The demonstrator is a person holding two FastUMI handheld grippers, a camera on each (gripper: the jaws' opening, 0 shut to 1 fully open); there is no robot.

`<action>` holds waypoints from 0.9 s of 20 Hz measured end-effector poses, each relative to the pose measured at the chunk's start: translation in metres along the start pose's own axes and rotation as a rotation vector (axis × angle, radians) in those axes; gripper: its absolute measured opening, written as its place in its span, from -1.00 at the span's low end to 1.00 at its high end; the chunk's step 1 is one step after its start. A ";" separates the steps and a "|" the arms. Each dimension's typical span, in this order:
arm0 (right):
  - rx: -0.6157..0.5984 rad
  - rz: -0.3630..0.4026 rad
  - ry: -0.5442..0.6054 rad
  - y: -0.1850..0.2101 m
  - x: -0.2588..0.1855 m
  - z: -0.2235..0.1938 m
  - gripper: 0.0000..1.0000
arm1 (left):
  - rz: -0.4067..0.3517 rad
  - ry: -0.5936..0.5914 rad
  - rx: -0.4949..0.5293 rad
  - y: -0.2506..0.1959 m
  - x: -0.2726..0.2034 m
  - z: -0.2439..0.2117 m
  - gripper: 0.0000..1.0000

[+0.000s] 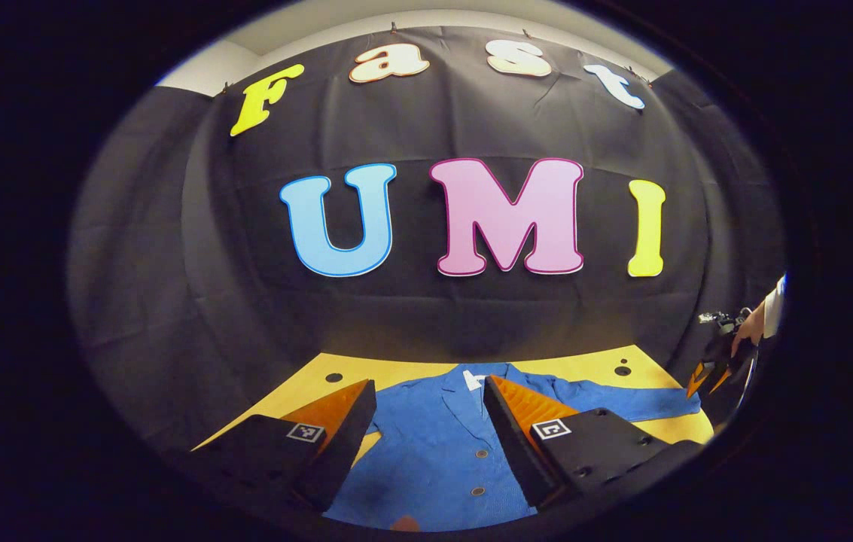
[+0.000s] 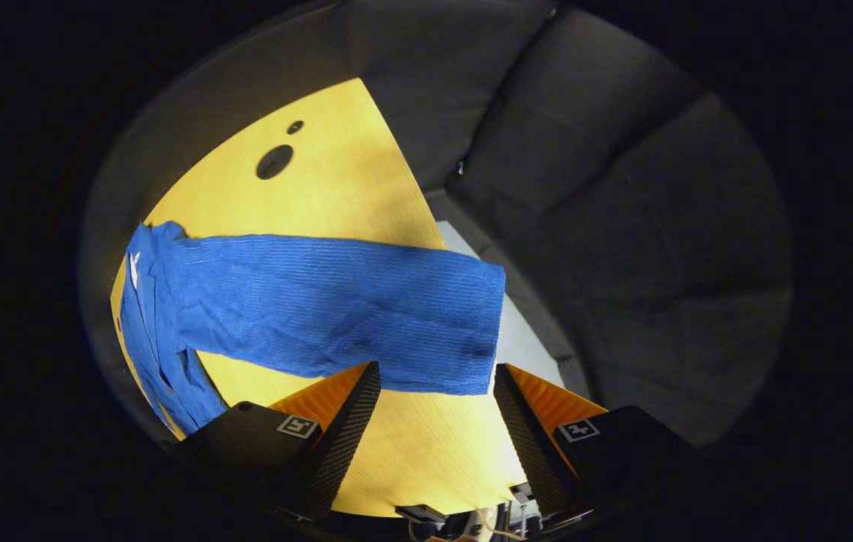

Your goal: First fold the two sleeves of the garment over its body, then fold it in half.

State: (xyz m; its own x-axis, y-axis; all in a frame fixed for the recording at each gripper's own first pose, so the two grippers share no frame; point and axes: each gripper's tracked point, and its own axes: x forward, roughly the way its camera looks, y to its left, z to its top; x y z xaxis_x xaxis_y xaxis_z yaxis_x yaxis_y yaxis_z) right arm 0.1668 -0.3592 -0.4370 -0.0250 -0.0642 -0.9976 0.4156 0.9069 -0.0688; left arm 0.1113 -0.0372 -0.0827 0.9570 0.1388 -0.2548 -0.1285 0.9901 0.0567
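- left gripper view: the blue garment (image 1: 434,444) lies flat on the yellow counter (image 1: 592,366), front up, buttons down its middle and the collar toward the black cloth wall (image 1: 170,301).
- the left gripper (image 1: 430,395) hangs above the garment's body, jaws spread wide with blue cloth showing in the gap; whether it touches the fabric, i cannot tell.
- one sleeve (image 1: 622,399) runs straight out to the right along the counter, its end close to the counter's edge.
- far right in that view, the right gripper (image 1: 708,373) sits just beside the sleeve end, a hand (image 1: 748,327) on it.
- right gripper view: here is the close look at that sleeve (image 2: 336,309), a broad blue band crossing the counter (image 2: 321,181), its cuff end reaching past the counter's edge.
- the right gripper (image 2: 437,376) has its jaws spread apart, nothing pinched, tips right at the sleeve's near edge by the cuff.
- the garment's body (image 2: 151,331) bunches at the left in this view, and two dark round holes (image 2: 274,161) mark the counter beyond.
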 end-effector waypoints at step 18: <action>0.025 0.037 0.064 0.020 0.038 -0.011 -0.84 | 0.006 0.015 0.036 0.001 0.006 -0.005 0.65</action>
State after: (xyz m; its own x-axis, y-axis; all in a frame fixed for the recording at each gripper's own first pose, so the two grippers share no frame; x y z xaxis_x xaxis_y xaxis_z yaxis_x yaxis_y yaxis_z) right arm 0.1643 -0.3391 -0.4759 -0.0668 -0.0032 -0.9978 0.4401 0.8973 -0.0323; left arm 0.1161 -0.0354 -0.0886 0.9522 0.1455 -0.2686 -0.1248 0.9878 0.0929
